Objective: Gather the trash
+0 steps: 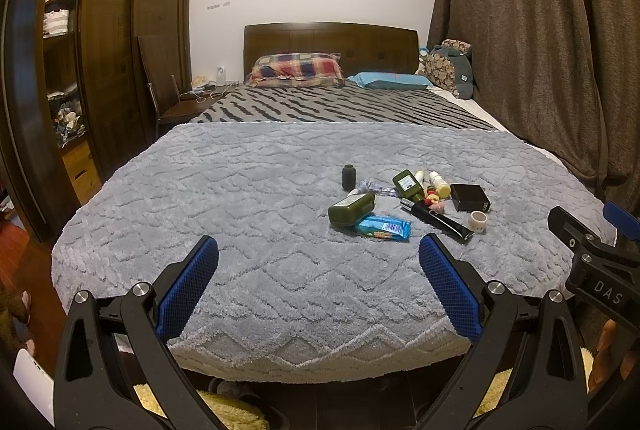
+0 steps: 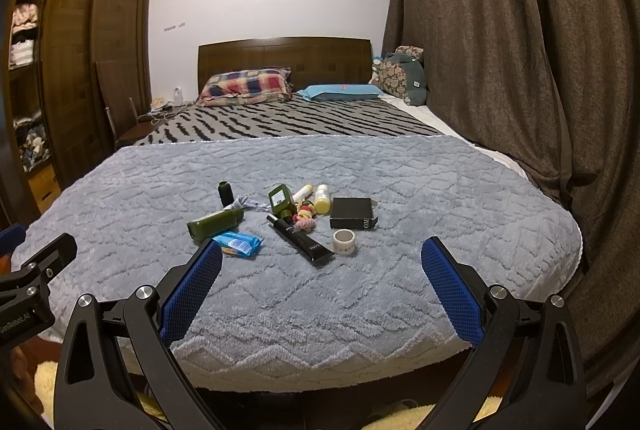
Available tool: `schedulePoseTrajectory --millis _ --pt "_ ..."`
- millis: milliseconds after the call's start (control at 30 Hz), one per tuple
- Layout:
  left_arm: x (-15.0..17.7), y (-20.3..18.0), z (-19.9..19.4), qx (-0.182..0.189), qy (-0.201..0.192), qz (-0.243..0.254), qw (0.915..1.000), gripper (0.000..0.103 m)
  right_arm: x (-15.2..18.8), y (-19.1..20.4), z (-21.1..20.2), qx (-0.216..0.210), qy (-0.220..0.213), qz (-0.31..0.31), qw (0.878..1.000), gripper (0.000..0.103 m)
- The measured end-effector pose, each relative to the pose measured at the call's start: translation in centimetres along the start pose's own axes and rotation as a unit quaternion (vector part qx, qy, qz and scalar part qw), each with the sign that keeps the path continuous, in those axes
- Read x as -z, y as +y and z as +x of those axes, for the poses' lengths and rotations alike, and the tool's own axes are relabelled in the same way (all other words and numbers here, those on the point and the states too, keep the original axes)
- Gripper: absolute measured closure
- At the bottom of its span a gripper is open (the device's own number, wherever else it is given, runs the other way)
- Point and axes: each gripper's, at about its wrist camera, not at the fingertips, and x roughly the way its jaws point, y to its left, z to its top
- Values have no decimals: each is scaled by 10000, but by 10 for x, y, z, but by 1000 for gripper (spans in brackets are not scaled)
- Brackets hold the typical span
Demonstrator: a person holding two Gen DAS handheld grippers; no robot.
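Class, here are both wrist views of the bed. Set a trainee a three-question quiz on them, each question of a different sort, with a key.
1. True or false: the left gripper holds the blue packet.
2. Which lies nearest the black box? A tape roll; B plaid pillow; C small dark bottle.
3. Fill in: the clutter lies on a grey ____.

Key: 1 false, both grippers are open and empty, the right gripper too; 2 A; 3 blanket.

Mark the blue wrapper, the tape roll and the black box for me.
blue wrapper (image 1: 383, 226), left wrist view, middle of the pack.
tape roll (image 2: 344, 242), right wrist view, outer wall.
black box (image 2: 351, 216), right wrist view, top face.
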Motion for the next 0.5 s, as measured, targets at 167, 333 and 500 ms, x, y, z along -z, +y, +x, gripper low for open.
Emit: schedulePoseTrajectory --millis 167,333,500 --pt "1 0 0 -9 -4 1 10000 8 0 0 0 -3 -3 -4 10000 3" --pt "1 0 0 -10 -13 6 10000 8 0 0 0 -2 -5 -4 10000 3" --pt "1 0 0 -7 -14 7 10000 8 0 0 0 0 -10 -8 10000 3"
